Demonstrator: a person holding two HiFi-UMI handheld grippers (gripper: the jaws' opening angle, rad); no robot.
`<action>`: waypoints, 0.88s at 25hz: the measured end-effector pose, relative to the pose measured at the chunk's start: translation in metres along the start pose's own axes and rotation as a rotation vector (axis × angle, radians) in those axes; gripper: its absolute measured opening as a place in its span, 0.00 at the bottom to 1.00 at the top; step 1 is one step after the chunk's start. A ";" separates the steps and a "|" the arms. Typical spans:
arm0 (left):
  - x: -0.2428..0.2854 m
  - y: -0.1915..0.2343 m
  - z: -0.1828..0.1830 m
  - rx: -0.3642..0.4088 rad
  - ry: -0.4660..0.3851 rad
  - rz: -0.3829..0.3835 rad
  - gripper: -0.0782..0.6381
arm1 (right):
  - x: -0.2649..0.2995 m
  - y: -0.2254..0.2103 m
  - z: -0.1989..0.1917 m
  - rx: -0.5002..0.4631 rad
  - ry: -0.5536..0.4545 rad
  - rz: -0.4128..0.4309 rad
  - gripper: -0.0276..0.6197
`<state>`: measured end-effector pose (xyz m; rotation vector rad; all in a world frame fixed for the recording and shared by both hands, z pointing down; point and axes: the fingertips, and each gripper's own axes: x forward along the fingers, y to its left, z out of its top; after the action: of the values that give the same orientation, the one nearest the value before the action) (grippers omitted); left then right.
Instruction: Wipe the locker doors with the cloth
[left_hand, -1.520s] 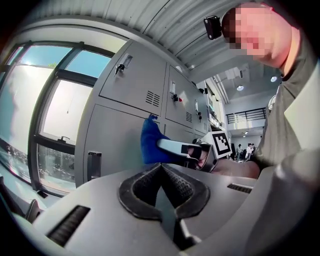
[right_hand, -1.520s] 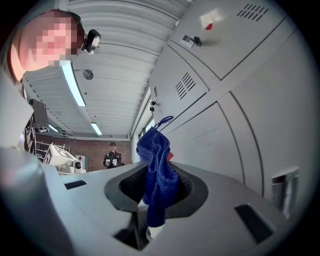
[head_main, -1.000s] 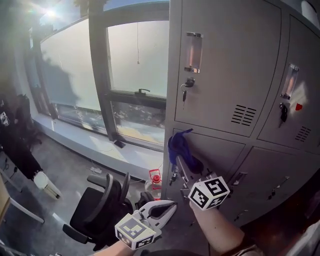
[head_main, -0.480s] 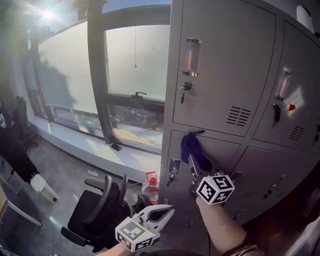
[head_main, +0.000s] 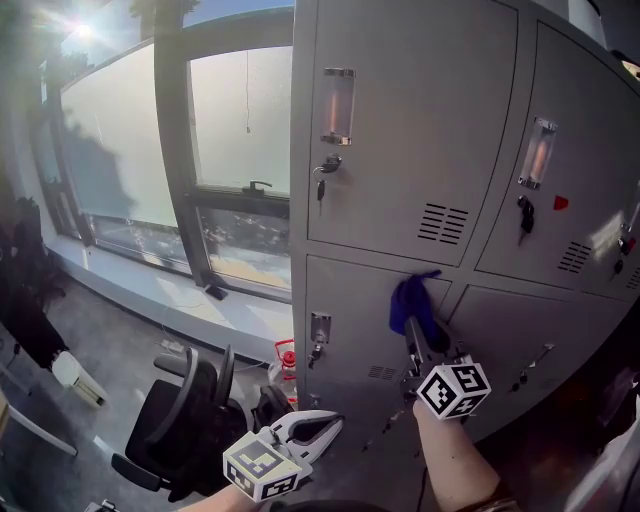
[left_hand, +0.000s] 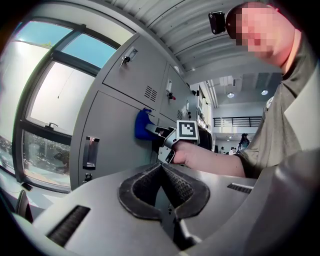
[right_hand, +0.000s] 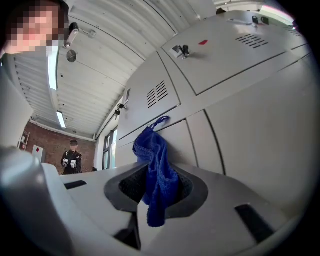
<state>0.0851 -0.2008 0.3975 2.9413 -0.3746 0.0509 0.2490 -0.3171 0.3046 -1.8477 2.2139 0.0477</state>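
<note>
The right gripper (head_main: 414, 338) holds the blue cloth (head_main: 411, 302) tight in its jaws. The cloth is against the lower locker door (head_main: 350, 300), near its top. The left gripper (head_main: 322, 428) is down below that door, jaws closed on nothing.

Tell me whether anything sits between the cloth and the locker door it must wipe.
Nothing visible does: the right gripper holds the blue cloth directly at the lower locker door, with bare metal around it.

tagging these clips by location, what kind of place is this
Probably a workplace or office locker area: a bank of grey metal lockers with keyed doors, a large window beside them, and a black office chair on the floor.
</note>
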 end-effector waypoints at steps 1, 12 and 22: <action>0.003 -0.003 0.000 0.000 0.001 -0.008 0.12 | -0.005 -0.006 0.002 -0.002 -0.005 -0.010 0.16; 0.004 -0.011 -0.006 -0.015 0.000 -0.022 0.12 | -0.024 -0.007 -0.001 0.017 -0.015 -0.005 0.16; -0.034 0.003 -0.011 -0.029 -0.017 0.059 0.12 | 0.055 0.106 -0.075 0.018 0.099 0.220 0.16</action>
<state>0.0514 -0.1937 0.4065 2.9039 -0.4609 0.0277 0.1237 -0.3637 0.3507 -1.6226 2.4681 -0.0242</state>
